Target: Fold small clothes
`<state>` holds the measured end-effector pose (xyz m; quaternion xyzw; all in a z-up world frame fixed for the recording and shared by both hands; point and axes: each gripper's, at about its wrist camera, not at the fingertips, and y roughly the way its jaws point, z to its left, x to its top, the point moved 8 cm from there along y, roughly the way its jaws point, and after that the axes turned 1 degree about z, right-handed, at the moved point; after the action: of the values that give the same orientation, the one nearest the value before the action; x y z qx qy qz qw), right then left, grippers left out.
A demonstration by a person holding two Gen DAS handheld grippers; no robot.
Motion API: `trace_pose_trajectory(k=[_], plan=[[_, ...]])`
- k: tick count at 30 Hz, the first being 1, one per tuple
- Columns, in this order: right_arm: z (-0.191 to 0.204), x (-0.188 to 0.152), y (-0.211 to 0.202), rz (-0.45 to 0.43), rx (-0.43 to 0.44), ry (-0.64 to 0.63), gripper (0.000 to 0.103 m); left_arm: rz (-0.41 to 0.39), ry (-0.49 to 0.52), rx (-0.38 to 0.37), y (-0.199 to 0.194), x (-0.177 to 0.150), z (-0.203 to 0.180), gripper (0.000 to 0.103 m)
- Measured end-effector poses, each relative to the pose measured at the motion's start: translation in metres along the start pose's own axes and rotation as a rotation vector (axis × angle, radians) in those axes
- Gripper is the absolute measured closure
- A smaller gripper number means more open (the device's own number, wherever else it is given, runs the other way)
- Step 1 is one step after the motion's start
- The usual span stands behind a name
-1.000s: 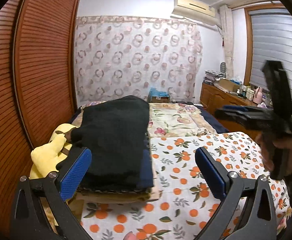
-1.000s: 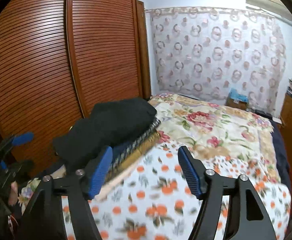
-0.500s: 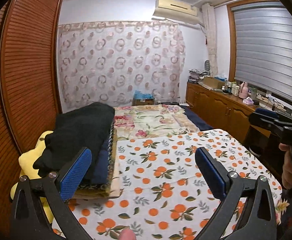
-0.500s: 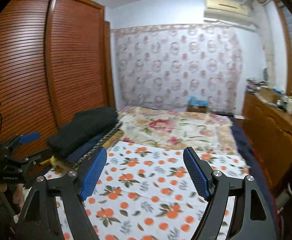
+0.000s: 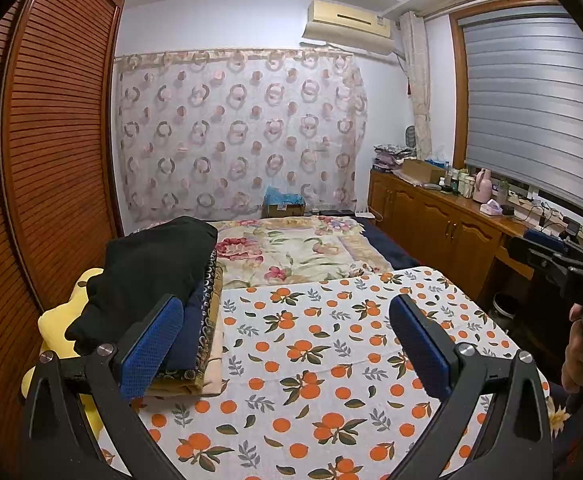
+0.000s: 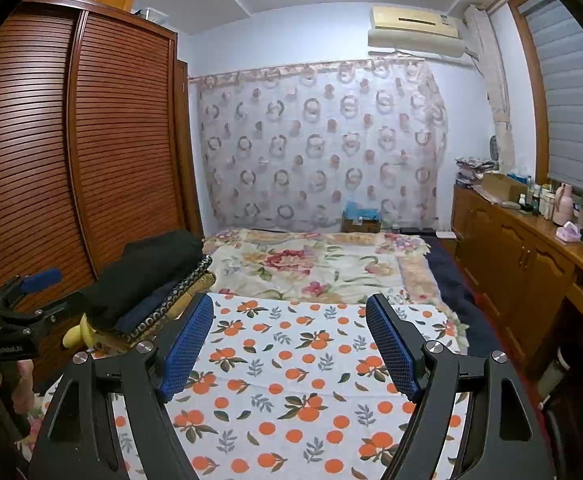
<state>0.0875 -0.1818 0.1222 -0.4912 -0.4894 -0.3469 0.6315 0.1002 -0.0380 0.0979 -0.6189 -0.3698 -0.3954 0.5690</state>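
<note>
Left tool (image 5: 287,344) spread wide, holding nothing, above the orange-print cloth (image 5: 331,352). Right tool (image 6: 291,348) likewise spread and unladen. Folded clothes stack (image 5: 159,280), black garment on top, sits at the cloth's left edge beside the wardrobe (image 5: 51,160). Cloth lies flat on the bed (image 6: 311,264); cabinets (image 6: 523,264) along right.

Left gripper (image 5: 285,340) is wide open w/ nothing in it, above the orange-print cloth (image 5: 323,360). Stack of folded clothes (image 5: 159,292) sits at cloth's left edge, black one on top.
</note>
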Motion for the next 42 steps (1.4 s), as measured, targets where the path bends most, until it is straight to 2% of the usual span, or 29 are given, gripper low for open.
trace_pose_trajectory(k=[42], plan=[[-0.015,-0.004,0.010,-0.006,-0.016,0.006,0.023,0.004,-0.002,0.011,-0.005,0.000,0.012,0.000]])
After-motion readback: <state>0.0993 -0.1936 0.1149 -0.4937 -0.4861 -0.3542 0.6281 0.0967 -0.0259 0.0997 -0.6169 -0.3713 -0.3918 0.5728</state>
